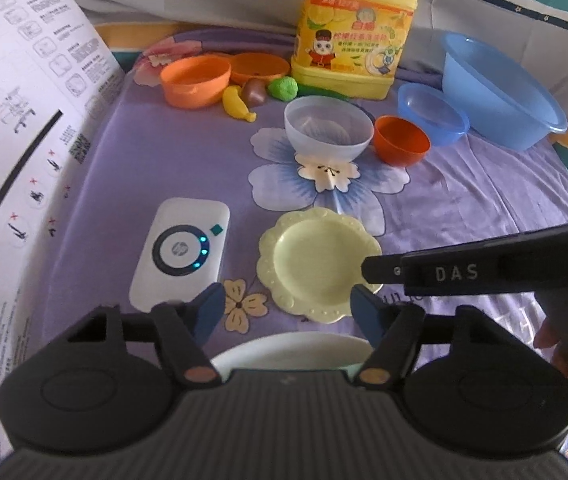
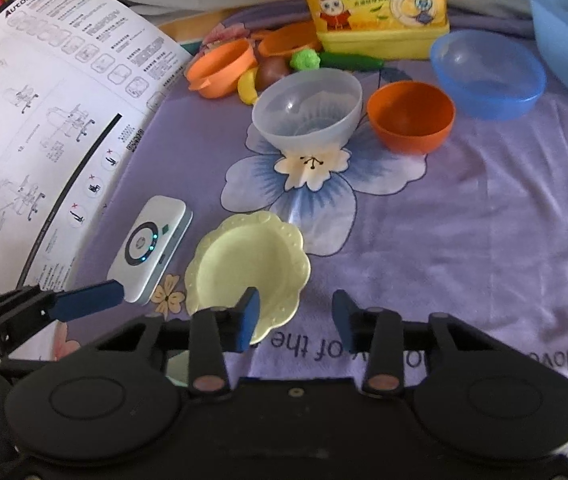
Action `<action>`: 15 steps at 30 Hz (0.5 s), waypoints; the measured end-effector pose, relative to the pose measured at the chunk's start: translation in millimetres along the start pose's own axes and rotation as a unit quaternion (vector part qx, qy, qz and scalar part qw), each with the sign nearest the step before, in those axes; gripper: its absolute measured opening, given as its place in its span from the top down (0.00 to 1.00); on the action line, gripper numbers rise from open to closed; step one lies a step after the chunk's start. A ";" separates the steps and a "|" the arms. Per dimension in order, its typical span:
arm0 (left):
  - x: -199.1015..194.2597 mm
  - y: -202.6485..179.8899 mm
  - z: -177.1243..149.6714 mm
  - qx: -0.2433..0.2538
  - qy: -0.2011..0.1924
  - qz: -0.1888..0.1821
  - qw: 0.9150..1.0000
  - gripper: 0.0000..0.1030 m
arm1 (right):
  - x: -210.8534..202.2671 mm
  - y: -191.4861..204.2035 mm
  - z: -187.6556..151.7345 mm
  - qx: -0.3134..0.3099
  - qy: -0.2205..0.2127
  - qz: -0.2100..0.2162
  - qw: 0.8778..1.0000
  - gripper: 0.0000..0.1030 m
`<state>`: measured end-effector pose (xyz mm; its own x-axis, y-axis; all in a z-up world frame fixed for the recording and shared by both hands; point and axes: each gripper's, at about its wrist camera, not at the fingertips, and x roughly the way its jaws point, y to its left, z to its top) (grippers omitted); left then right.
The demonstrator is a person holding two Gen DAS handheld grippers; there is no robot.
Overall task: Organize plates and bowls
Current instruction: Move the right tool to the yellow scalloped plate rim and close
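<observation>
Right now the pale yellow plate point(image 2: 248, 268) lies just ahead, between both tools. Right tool point(image 2: 296, 316) is nearer, one finger over its rim. Both stand part-open, the left tool point(image 1: 284, 308) too, gripping nothing.

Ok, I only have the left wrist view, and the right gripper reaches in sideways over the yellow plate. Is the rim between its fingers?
Observer: Yes. In the right wrist view the right gripper straddles the yellow plate's near rim, one finger over the plate and one over the cloth. The pads are not pressing.
Operator: How does my left gripper look from there?
Observer: Only one blue finger of the left gripper shows, with its tip at the white device's near corner. I cannot tell whether they touch.
Operator: What's the green sliver behind the clear bowl?
Observer: A long dark green toy vegetable, lying between the clear bowl and the yellow jug.
</observation>
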<state>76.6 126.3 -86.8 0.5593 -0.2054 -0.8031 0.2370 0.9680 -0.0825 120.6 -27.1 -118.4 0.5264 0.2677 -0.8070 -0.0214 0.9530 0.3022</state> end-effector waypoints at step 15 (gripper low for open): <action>30.0 -12.8 10.8 0.010 0.023 -0.014 1.000 0.48 | -3.1 -13.7 3.2 -0.017 0.002 -0.014 1.000 0.94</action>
<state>99.0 106.2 -103.5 0.5153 -0.2246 -0.8271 0.2685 0.9588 -0.0930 122.0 -41.4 -118.4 0.5238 0.2404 -0.8172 -0.0351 0.9646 0.2613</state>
